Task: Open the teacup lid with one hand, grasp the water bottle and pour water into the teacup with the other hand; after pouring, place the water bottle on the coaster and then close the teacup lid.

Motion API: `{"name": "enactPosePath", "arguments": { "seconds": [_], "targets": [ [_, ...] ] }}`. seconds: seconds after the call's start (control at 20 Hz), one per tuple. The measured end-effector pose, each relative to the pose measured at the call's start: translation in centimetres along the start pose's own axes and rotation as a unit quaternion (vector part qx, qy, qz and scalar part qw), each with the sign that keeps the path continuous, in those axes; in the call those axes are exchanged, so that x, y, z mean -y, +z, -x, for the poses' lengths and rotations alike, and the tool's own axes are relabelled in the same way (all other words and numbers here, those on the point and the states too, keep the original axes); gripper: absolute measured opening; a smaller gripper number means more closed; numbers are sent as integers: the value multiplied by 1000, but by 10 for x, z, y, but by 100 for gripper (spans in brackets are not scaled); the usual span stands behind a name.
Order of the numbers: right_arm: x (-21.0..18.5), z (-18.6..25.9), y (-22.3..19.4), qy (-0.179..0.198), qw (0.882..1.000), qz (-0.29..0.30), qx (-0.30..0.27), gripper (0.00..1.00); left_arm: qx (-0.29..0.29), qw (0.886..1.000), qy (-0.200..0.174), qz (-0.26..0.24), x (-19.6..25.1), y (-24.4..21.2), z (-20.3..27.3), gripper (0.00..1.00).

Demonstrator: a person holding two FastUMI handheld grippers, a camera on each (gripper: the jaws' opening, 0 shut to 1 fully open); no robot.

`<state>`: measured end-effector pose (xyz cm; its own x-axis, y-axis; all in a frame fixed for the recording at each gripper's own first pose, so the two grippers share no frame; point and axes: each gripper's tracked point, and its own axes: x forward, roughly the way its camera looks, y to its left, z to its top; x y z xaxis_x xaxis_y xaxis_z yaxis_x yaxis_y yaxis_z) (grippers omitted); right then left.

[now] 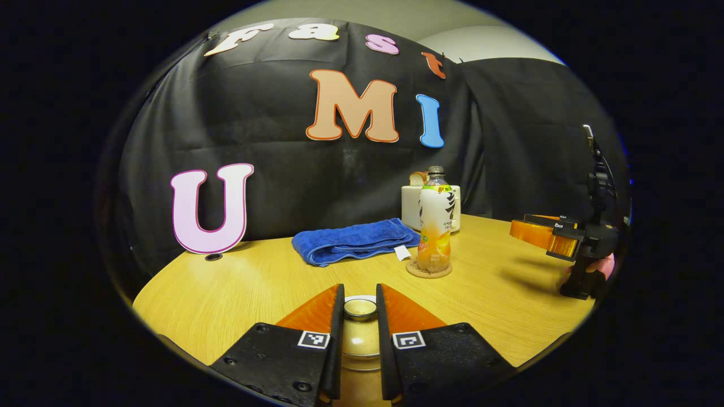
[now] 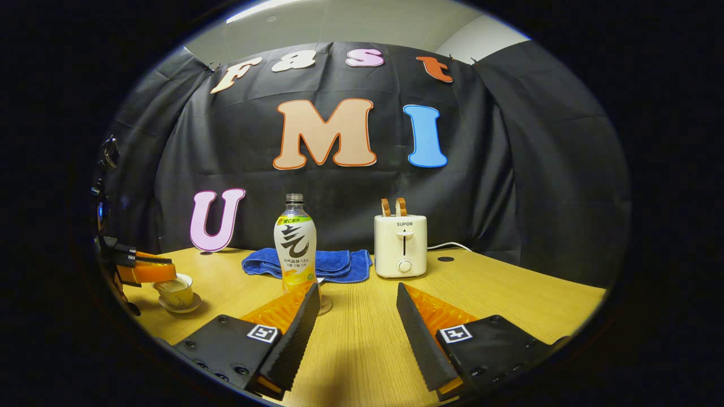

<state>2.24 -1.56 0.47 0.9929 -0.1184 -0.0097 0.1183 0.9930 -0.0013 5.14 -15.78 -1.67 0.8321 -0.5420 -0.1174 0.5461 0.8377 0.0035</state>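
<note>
In the left gripper view my left tongs (image 1: 360, 316) sit at the bottom centre, their fingers drawn in close on either side of the teacup lid (image 1: 360, 307); they look clamped on its knob. The teacup (image 1: 360, 345) sits below it between the fingers. In the right gripper view, lower left, I see the teacup (image 2: 177, 290) on its saucer (image 2: 180, 306) with those tongs (image 2: 148, 271) over its rim.

The water bottle (image 1: 434, 223) stands upright on the coaster (image 1: 429, 270), right of centre on the tabletop (image 1: 237, 288). A folded blue towel (image 1: 353, 240) lies just left of it; a white toaster (image 1: 408, 206) stands behind it.

My right tongs (image 2: 353, 322) are wide apart, holding nothing, at the bottom of the right gripper view. The bottle (image 2: 294, 249) stands just beyond their left finger (image 2: 294, 333). From the left gripper view, the right tongs (image 1: 546, 234) hang at the far right above the tabletop.
</note>
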Motion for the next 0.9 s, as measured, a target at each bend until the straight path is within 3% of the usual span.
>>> {"name": "enactPosePath", "arguments": {
  "seconds": [0.25, 0.4, 0.5, 0.9],
  "targets": [
    [0, 0, 0, 0, 1000, 0, 0, 87, -11, 1000, -4, -4, 2, -3, -1, 32],
    [0, 0, 0, 0, 1000, 0, 0, 87, -6, 1000, -3, -3, 2, -2, 1, 74],
    [0, 0, 0, 0, 1000, 0, 0, 87, 3, 1000, 1, -3, 0, 1, 3, 92],
    [0, 0, 0, 0, 1000, 0, 0, 87, 60, 998, 33, 15, -14, 17, 25, 94]
  ]
}}
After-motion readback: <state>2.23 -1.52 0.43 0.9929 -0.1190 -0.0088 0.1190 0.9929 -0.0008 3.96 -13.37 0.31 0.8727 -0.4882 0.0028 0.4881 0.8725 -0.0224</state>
